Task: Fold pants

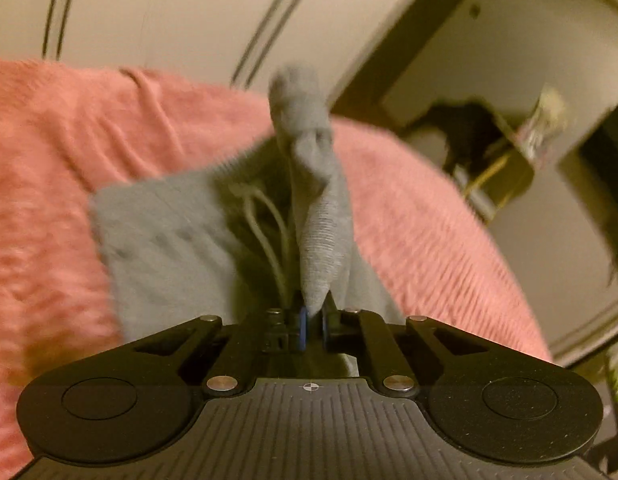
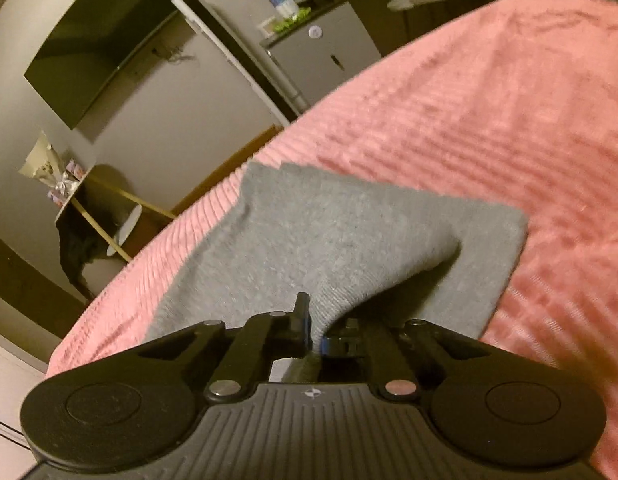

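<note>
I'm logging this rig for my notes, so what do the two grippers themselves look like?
Both the left gripper and right gripper are matte black, with ribbed bodies, round side discs, silver rivets and a small white crosshair mark. Blue finger pads show on the left.

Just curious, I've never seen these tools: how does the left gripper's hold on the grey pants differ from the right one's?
The left gripper pinches a narrow, bunched ridge of the grey pants; the right gripper pinches a broad fold. Drawstrings show beside the left gripper, none by the right. Both are shut on the fabric.

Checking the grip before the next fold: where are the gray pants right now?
The gray pants lie on the pink blanket, pinched by both the left gripper and right gripper.
</note>
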Action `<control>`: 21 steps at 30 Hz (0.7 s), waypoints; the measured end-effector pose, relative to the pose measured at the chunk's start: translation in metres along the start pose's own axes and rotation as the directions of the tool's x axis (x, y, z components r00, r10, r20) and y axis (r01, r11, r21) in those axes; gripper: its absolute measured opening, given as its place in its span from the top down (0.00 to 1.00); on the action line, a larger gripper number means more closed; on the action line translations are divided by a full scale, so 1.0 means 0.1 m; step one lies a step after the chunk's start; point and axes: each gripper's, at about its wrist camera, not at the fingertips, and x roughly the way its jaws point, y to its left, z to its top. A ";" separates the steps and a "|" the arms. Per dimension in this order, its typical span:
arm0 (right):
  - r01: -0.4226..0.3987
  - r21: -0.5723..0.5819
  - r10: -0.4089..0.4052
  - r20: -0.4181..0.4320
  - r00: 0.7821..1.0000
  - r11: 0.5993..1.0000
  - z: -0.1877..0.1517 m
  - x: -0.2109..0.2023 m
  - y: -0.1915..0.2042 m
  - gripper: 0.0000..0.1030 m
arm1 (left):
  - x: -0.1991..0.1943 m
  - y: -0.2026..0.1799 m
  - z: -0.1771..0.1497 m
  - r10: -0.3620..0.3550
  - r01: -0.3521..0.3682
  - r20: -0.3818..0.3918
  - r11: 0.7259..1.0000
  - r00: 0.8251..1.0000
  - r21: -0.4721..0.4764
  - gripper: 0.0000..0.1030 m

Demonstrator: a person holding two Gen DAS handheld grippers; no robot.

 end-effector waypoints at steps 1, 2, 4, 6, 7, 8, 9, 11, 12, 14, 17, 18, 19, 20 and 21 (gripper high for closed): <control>-0.001 -0.020 0.002 0.010 1.000 1.000 0.01 -0.05 0.01 0.95 | -0.06 0.14 0.01 -0.012 0.013 0.016 1.000 1.000 -0.022 0.92; 0.003 -0.052 -0.002 0.019 1.000 0.999 -0.01 -0.09 0.02 0.95 | -0.12 0.27 0.00 -0.021 0.022 0.021 0.999 1.000 -0.050 0.92; 0.032 -0.110 -0.032 0.002 0.999 0.993 -0.04 -0.10 0.04 0.95 | -0.15 0.52 -0.05 0.001 -0.001 -0.007 0.996 1.000 -0.088 0.92; 0.048 -0.070 -0.051 -0.051 0.997 0.996 -0.03 -0.04 -0.02 0.95 | -0.10 0.72 -0.15 0.016 -0.024 -0.060 0.991 0.998 -0.130 0.92; 0.050 -0.047 -0.054 -0.077 0.996 0.998 -0.02 -0.01 -0.05 0.95 | -0.08 0.76 -0.20 0.015 -0.025 -0.070 0.990 0.997 -0.141 0.91; 0.048 -0.015 -0.049 -0.103 0.993 0.999 -0.02 0.01 -0.09 0.94 | -0.06 0.80 -0.23 0.016 -0.026 -0.070 0.990 0.997 -0.141 0.88; 0.041 0.033 -0.036 -0.126 0.991 0.999 -0.01 0.04 -0.15 0.91 | -0.06 0.81 -0.26 0.018 -0.027 -0.065 0.990 0.998 -0.138 0.85; 0.020 0.105 -0.006 -0.135 0.991 0.994 -0.02 0.05 -0.25 0.87 | -0.07 0.79 -0.27 0.025 -0.031 -0.053 0.992 0.998 -0.121 0.77; 0.008 0.139 0.009 -0.123 0.992 0.990 -0.02 0.03 -0.30 0.84 | -0.07 0.77 -0.27 0.028 -0.033 -0.049 0.993 0.998 -0.115 0.74; -0.006 0.188 0.026 -0.107 0.994 0.982 -0.01 0.01 -0.37 0.80 | -0.08 0.73 -0.26 0.020 -0.024 -0.041 0.993 0.999 -0.113 0.60; -0.008 0.217 0.029 -0.093 0.995 0.976 0.02 0.02 -0.41 0.80 | -0.11 0.73 -0.21 0.013 -0.016 -0.025 0.991 1.000 -0.131 0.63; -0.003 0.200 0.020 -0.085 0.996 0.980 0.04 0.02 -0.39 0.82 | -0.10 0.74 -0.21 0.012 -0.016 -0.027 0.990 1.000 -0.142 0.64; 0.004 0.180 0.010 -0.074 0.997 0.984 0.06 0.01 -0.36 0.87 | -0.09 0.76 -0.21 0.015 -0.021 -0.039 0.988 0.999 -0.153 0.75; 0.006 0.156 0.004 -0.063 0.998 0.988 0.09 -0.02 -0.33 0.95 | -0.08 0.78 -0.20 0.019 -0.027 -0.048 0.986 0.999 -0.164 0.88; 0.003 0.125 0.003 -0.047 0.999 0.992 0.12 -0.07 -0.27 0.96 | -0.08 0.81 -0.20 0.011 -0.020 -0.054 0.984 0.999 -0.177 0.88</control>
